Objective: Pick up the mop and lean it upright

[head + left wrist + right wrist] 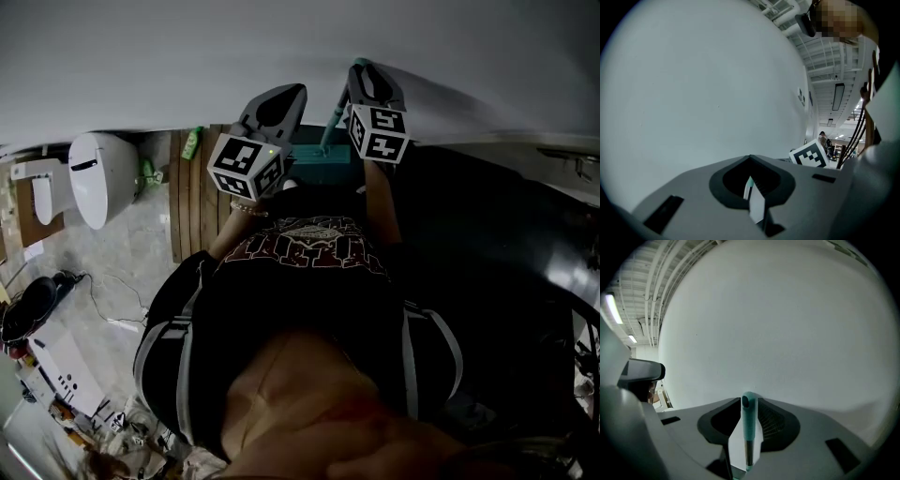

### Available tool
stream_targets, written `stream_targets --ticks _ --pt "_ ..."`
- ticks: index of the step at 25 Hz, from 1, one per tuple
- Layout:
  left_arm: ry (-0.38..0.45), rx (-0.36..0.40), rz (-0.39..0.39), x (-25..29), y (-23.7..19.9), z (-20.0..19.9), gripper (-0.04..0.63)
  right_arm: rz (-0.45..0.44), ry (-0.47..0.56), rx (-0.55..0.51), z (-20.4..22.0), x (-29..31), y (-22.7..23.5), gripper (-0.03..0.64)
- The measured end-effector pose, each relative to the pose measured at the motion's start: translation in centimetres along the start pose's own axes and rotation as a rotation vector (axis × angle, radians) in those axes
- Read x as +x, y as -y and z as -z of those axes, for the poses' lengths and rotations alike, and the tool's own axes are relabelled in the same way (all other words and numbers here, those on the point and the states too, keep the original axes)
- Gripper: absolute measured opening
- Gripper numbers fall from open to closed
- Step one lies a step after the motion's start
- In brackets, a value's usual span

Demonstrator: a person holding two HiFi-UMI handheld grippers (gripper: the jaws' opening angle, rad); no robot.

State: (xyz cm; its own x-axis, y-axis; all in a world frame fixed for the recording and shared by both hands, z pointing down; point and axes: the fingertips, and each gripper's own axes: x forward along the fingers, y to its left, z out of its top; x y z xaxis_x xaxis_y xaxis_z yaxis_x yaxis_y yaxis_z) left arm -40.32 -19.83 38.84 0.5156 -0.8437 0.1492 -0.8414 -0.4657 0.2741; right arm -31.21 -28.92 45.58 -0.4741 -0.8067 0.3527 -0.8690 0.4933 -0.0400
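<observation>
Clamped on teal mop handle (pixel 749 416) at right gripper (pixel 746 446), grip end protruding past jaws. Closed empty at left gripper (pixel 753 199), just beside, facing wall (pixel 693 93).

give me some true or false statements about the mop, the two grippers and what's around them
1. The right gripper is shut on the mop handle. True.
2. The mop handle's grip is red. False: it is teal.
3. A white toilet stands off to the person's left. True.
4. The left gripper holds a bottle. False: its jaws stand together with nothing plainly between them.
5. Both grippers face an open window. False: they face a plain white wall.
</observation>
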Motion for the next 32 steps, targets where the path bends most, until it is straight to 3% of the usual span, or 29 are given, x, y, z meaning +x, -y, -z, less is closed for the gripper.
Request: stream_targets --ticks 10,13,32 --pt "-0.006 0.001 0.008 0.5 0.2 0.3 0.037 0.007 0.039 0.017 -0.7 -2.4 0.7 0.103" --pt "-0.009 0.003 0.016 1.0 0.8 0.5 0.037 -0.006 0.072 0.041 -1.1 -3.4 1.1 0.021" --pt "-0.021 0.012 0.05 1.6 3.4 0.9 0.037 -0.067 0.1 0.067 -1.8 -8.9 -1.0 0.018"
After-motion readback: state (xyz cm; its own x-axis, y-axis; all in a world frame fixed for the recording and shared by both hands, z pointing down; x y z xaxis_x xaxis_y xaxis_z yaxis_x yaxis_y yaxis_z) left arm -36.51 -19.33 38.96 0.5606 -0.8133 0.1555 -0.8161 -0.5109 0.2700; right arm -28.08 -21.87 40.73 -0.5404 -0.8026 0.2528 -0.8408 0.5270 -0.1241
